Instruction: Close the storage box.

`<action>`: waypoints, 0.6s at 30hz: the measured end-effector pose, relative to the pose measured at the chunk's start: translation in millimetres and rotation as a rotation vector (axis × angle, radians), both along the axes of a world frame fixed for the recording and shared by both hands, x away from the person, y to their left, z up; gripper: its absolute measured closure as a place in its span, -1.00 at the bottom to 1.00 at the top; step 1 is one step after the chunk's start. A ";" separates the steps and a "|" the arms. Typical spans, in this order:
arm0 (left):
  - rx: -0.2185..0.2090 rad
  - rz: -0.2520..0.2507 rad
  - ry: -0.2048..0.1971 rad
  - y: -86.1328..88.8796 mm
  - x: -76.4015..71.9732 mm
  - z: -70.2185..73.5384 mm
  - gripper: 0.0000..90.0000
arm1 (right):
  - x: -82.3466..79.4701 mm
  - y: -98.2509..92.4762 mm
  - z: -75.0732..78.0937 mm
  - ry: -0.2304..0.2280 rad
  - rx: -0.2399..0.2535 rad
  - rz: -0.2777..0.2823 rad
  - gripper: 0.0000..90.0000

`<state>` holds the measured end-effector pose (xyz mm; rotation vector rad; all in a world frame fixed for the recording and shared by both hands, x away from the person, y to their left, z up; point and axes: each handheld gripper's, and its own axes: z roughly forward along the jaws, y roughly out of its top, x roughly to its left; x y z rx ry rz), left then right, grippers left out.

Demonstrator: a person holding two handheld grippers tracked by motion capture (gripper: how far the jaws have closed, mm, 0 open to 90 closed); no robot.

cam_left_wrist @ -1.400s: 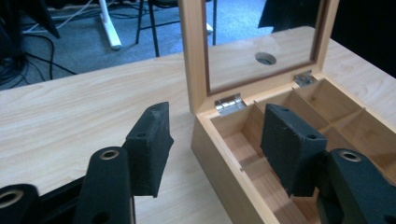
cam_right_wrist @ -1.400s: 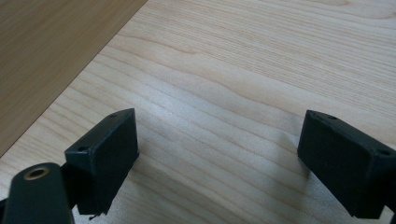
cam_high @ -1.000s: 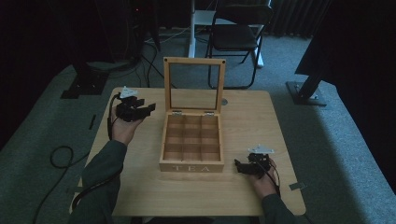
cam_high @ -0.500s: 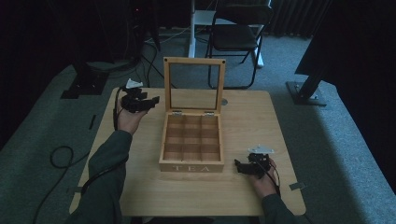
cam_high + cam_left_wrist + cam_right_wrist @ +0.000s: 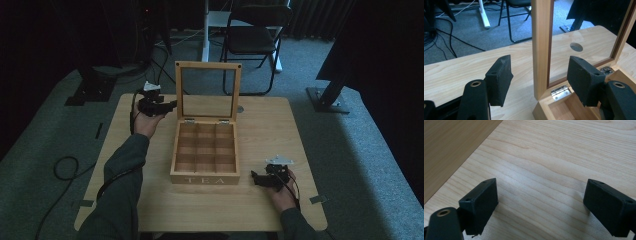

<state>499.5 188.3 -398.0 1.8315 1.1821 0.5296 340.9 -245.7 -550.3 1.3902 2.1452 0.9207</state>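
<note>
- The pale rectangular wooden table (image 5: 280,130) stands on grey carpet, with a black chair (image 5: 255,35) behind its far edge.
- A light wooden tea box (image 5: 205,157) marked "TEA" on its front sits at the middle of the table, its nine square compartments bare.
- The box's glass-paned wooden lid (image 5: 207,90) stands upright on two small metal hinges (image 5: 560,91) at the back edge.
- The left hand-held gripper (image 5: 159,106) is held above the table's far left part, just beside the lid's left upright. In the left gripper view (image 5: 540,75) its black jaws are spread wide, one on each side of that upright, touching nothing.
- The right hand-held gripper (image 5: 262,178) rests low near the table's front right, just to the right of the box's front corner. In the right gripper view (image 5: 541,205) its jaws gape wide over bare wood, holding nothing.
- A small round hole (image 5: 576,47) is cut in the tabletop behind the lid.
</note>
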 end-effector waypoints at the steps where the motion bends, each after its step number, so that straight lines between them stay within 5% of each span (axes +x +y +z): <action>1: 0.002 -0.003 -0.001 -1.4 1.3 -0.1 -0.18 | 0.0 0.0 0.0 0.000 0.000 0.000 -0.74; 5: 0.027 -0.011 -0.016 -9.3 9.9 -1.0 -0.19 | 0.0 0.0 0.0 0.000 0.000 0.000 -0.74; 18: -0.029 0.019 0.001 -16.0 37.3 0.4 -0.24 | 0.0 0.0 0.0 0.000 0.000 0.000 -0.74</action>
